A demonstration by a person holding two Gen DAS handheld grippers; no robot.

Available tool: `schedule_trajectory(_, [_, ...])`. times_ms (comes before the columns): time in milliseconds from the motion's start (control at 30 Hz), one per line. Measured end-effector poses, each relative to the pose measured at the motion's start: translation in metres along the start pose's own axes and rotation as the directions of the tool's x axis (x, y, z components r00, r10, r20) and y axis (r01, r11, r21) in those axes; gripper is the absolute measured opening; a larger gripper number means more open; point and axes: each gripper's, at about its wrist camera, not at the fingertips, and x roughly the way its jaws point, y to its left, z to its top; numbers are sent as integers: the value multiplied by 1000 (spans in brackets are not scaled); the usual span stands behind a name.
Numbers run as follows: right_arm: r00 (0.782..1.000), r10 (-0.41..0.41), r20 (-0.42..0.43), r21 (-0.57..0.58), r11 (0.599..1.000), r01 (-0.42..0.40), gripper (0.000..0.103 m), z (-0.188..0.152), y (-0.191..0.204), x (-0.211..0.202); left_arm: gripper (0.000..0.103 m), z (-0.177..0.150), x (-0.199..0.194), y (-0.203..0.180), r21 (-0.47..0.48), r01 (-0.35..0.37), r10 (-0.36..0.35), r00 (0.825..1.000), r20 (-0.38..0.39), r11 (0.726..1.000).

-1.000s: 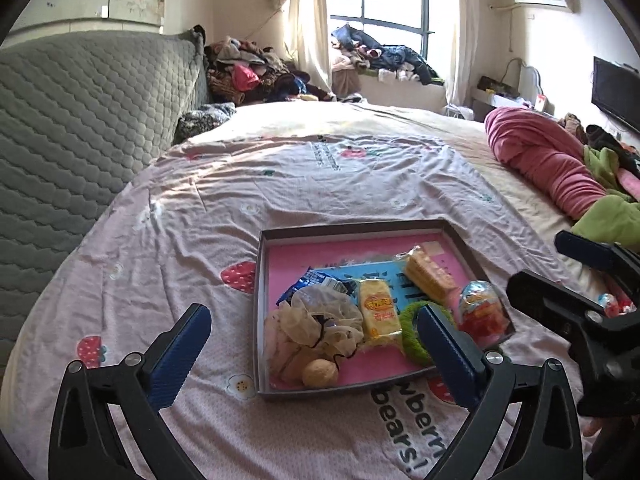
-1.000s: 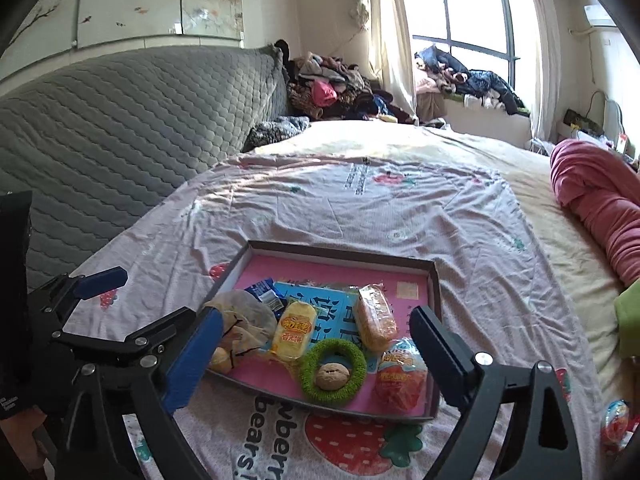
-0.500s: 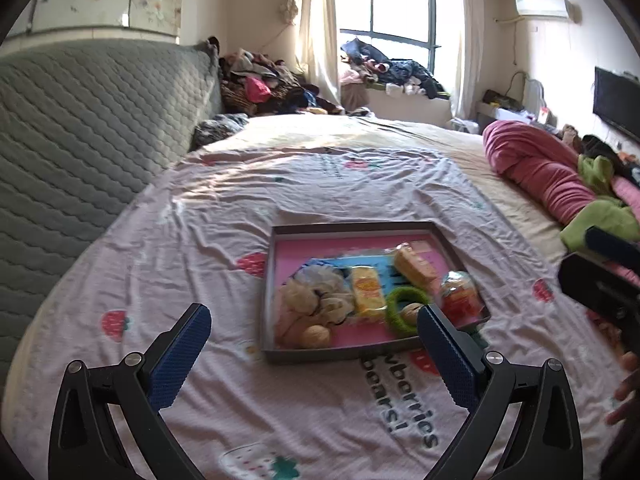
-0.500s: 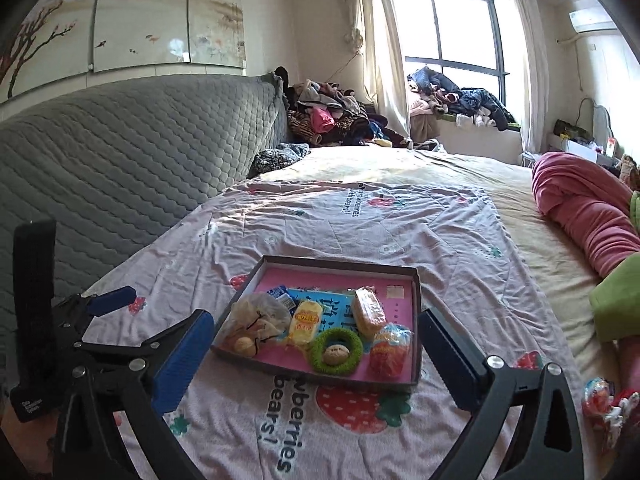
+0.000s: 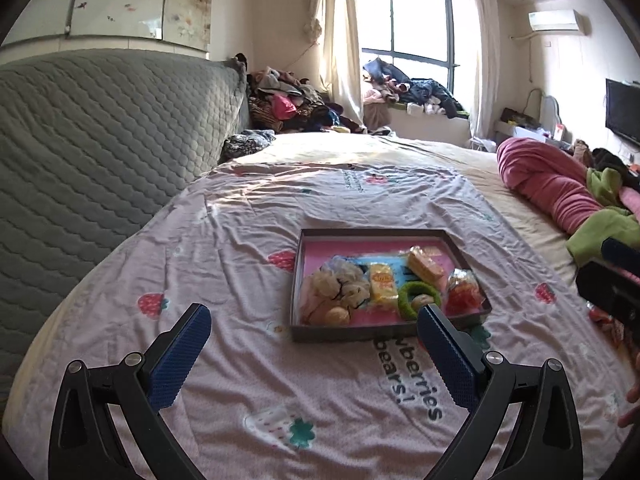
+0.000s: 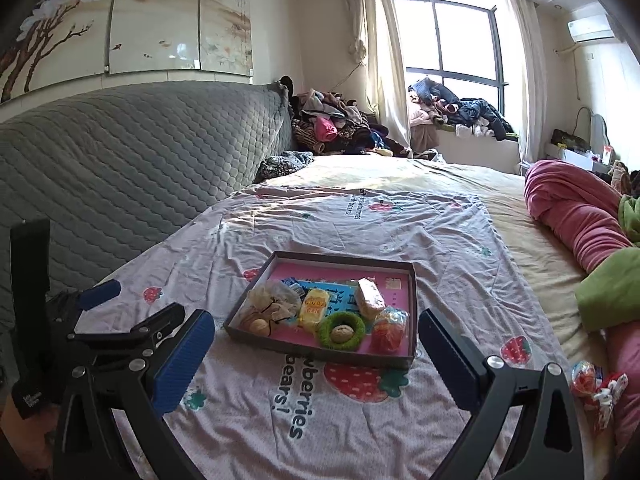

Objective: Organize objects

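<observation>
A shallow grey tray with a pink floor point(image 5: 374, 240) point(image 6: 394, 276) lies on the bed. In it are a green ring point(image 5: 408, 292) point(image 6: 326, 330) around a walnut, two yellow snack packs point(image 5: 382, 282) point(image 6: 314, 306), a red-orange wrapped sweet point(image 5: 462, 292) point(image 6: 388, 328), a crumpled bag point(image 5: 340, 286) point(image 6: 270, 300) and another walnut point(image 5: 336, 314). My left gripper point(image 5: 314, 344) is open and empty, held back from the tray's near edge. My right gripper point(image 6: 316, 354) is open and empty, also short of the tray.
The bed has a pink strawberry sheet point(image 5: 248, 240). A grey quilted headboard point(image 5: 100, 140) rises at left. Pink and green bedding point(image 6: 580, 220) lies at right. Wrapped sweets point(image 6: 592, 380) lie on the sheet at right. Clothes pile up by the window point(image 6: 460, 108).
Both grippers have pulled back and up from the tray, which now looks smaller and farther. Both stay open and empty.
</observation>
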Motion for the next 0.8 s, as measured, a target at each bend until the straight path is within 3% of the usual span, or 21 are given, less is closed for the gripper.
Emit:
schedule_trajectory(500, [1000, -8, -6, 18, 1000, 8, 103, -23, 3, -19, 103, -33, -20, -5, 25, 63, -62, 998, -24, 998])
schedule_trajectory(800, [999, -14, -39, 25, 1000, 15, 103, -38, 5, -15, 103, -48, -19, -2, 12, 19, -19, 999, -42, 1000])
